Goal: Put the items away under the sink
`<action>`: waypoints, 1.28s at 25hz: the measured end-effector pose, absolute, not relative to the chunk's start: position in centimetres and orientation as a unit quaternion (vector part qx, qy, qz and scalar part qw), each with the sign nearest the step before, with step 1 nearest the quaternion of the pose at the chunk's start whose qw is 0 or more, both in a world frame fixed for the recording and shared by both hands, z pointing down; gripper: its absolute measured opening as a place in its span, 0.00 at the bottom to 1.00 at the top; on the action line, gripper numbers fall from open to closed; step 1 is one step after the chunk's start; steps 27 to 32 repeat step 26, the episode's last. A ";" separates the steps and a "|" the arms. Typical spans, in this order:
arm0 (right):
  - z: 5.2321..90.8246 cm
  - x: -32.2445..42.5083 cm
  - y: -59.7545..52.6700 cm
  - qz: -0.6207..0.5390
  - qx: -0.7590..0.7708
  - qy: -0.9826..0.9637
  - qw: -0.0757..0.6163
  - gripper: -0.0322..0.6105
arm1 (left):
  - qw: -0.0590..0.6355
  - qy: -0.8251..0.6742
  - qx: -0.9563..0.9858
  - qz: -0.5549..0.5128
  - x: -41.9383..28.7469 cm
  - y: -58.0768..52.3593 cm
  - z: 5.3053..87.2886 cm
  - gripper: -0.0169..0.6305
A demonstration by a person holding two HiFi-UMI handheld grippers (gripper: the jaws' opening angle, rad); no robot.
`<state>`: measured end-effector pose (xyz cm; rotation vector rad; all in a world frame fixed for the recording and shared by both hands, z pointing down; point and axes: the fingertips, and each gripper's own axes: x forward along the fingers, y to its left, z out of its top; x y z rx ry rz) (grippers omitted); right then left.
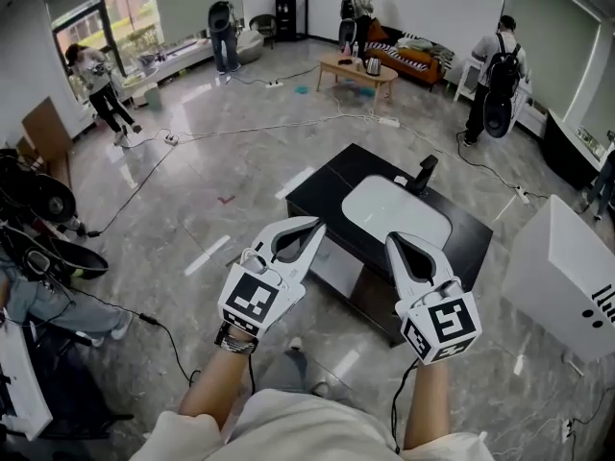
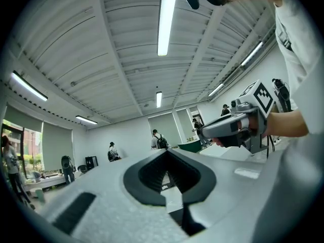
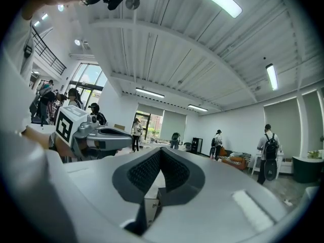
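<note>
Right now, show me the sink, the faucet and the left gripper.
sink (image 1: 384, 209), head view, bare white floor of the bowl.
faucet (image 1: 424, 173), head view, its black body.
left gripper (image 1: 313, 227), head view, the closed tips.

Head camera: above and behind the left gripper (image 1: 312, 227) and right gripper (image 1: 392, 239), facing steeply down; the sink cabinet (image 1: 332, 182) lies beyond the jaws. Gripper cameras: close behind their own jaws, facing level. Each view shows the other unit: the right gripper (image 2: 202, 132) right of the left jaws, the left gripper (image 3: 131, 141) left of the right jaws.

white box (image 1: 567, 275) cut by right edge; sink cabinet (image 1: 327, 186) interior too dark.
</note>
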<state>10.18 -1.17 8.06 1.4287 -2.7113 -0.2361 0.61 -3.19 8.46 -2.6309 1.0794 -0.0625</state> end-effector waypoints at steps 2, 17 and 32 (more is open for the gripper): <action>7.9 10.2 -1.0 -0.086 0.466 -0.880 0.041 0.06 | 0.151 0.376 -0.914 -0.026 0.7 -3.0 8.4 0.03; 9.5 11.2 -1.0 -0.075 0.459 -0.883 0.056 0.06 | 0.141 0.376 -0.915 -0.042 1.6 -2.9 10.0 0.03; 10.1 12.4 -1.2 -0.063 0.462 -0.883 0.059 0.06 | 0.120 0.373 -0.919 -0.045 2.6 -3.0 11.0 0.03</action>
